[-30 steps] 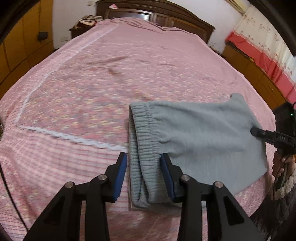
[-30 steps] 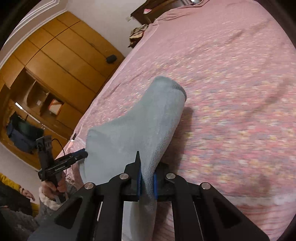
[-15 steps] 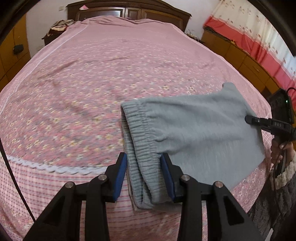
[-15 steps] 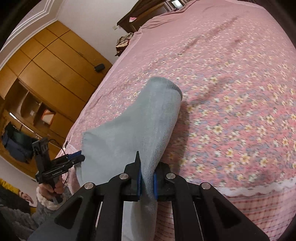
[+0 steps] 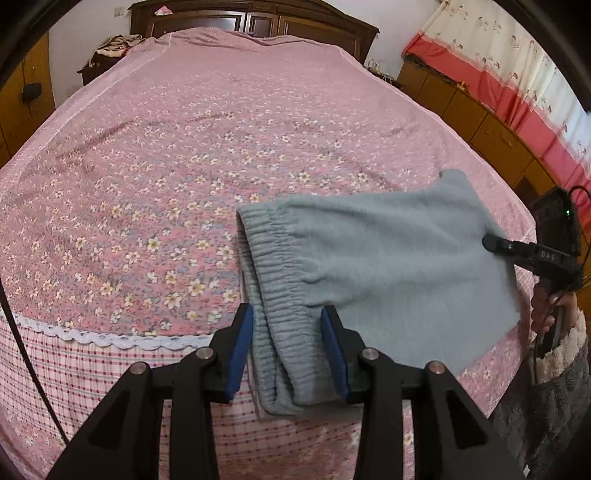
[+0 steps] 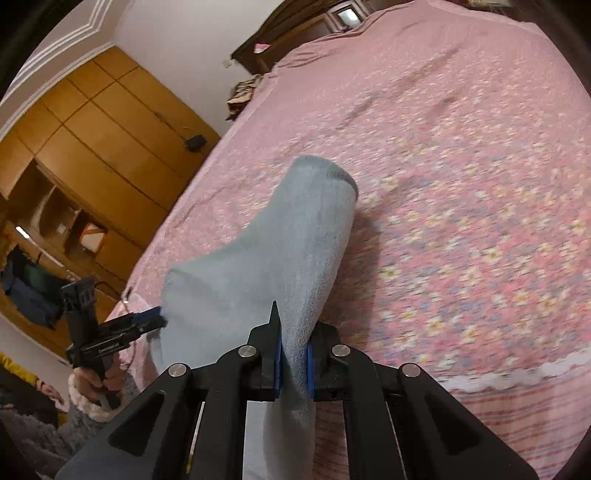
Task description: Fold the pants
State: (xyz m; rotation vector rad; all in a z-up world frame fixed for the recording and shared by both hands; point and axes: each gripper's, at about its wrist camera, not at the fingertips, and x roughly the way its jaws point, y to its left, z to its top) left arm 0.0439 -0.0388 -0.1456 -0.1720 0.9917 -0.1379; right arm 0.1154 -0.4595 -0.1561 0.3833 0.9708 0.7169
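Observation:
Grey-blue fleece pants, folded to a short panel, hang stretched between my two grippers just above the pink floral bed. My left gripper is shut on the bunched elastic waistband, which fills the gap between its blue pads. At the panel's far right edge my right gripper clamps the fabric. In the right wrist view the right gripper is shut on a thin fold of the pants, and the left gripper holds the far end, a hand in a fleecy sleeve behind it.
The bed's lace-trimmed edge lies just under the grippers. A dark wooden headboard stands at the far end, with a pile of clothes on a nightstand. Low wooden cabinets and a red curtain line the right; a wooden wardrobe lines the left.
Both grippers carried the stretched pants sideways along the foot of the bed, so the bedspread slid past underneath. Both grips and the shape of the pants stay the same.

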